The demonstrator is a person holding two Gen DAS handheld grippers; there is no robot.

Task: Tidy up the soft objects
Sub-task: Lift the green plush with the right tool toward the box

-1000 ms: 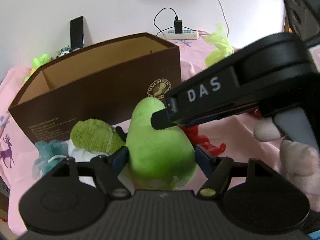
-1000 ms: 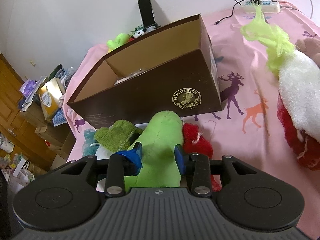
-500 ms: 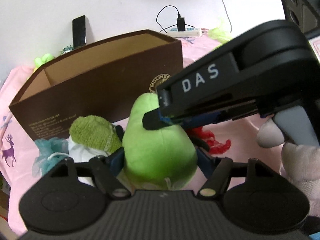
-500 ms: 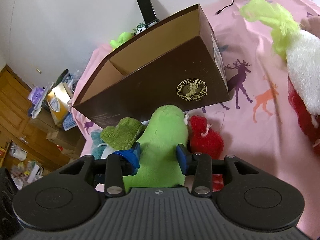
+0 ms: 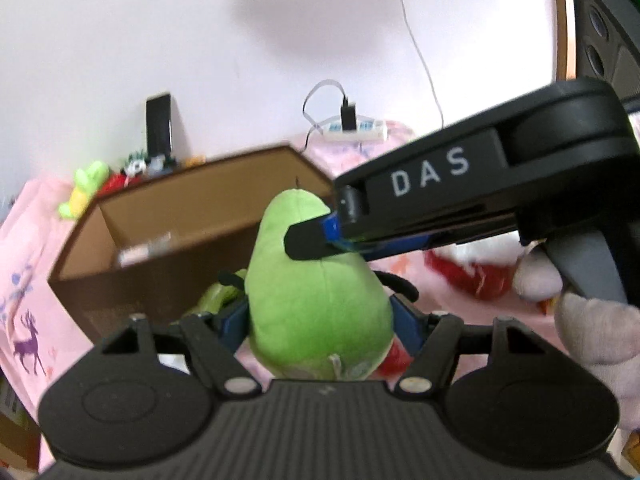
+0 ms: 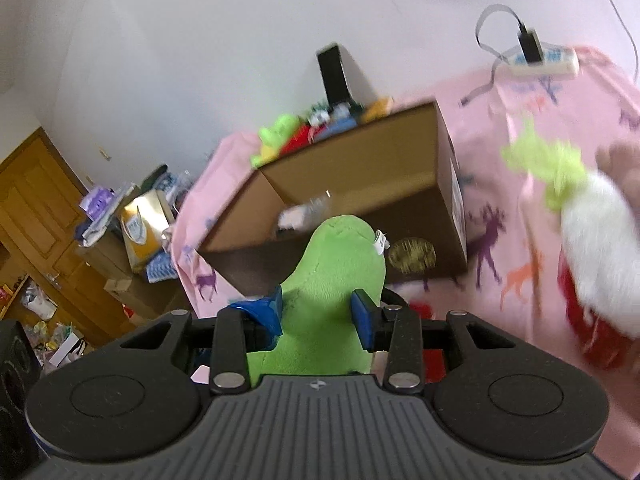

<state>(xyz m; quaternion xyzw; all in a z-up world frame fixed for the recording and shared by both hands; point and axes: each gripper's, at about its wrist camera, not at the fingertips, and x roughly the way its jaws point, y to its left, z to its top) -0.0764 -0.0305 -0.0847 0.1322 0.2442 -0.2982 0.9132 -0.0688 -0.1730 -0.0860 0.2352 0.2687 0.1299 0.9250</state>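
A green pear-shaped plush toy (image 5: 316,304) is held by both grippers, lifted above the pink cloth. My left gripper (image 5: 320,320) is shut on its wide lower part. My right gripper (image 6: 318,312) is shut on the same plush (image 6: 332,280) nearer its narrow end, and its finger (image 5: 316,240) crosses the left wrist view from the right. The open brown cardboard box (image 5: 180,232) stands just behind the plush, with a small pale item (image 6: 296,216) inside; the box also shows in the right wrist view (image 6: 360,184).
A white and red plush with yellow-green fringe (image 6: 592,240) lies to the right. Small toys (image 6: 288,136) and a black phone (image 6: 332,76) stand behind the box at the wall. A power strip (image 6: 540,60) lies far right. Wooden cupboards and clutter (image 6: 60,240) are left.
Both grippers have lifted the green plush off the cloth and up toward the box's open top. The green towel and red item that were beside it have dropped mostly out of view.
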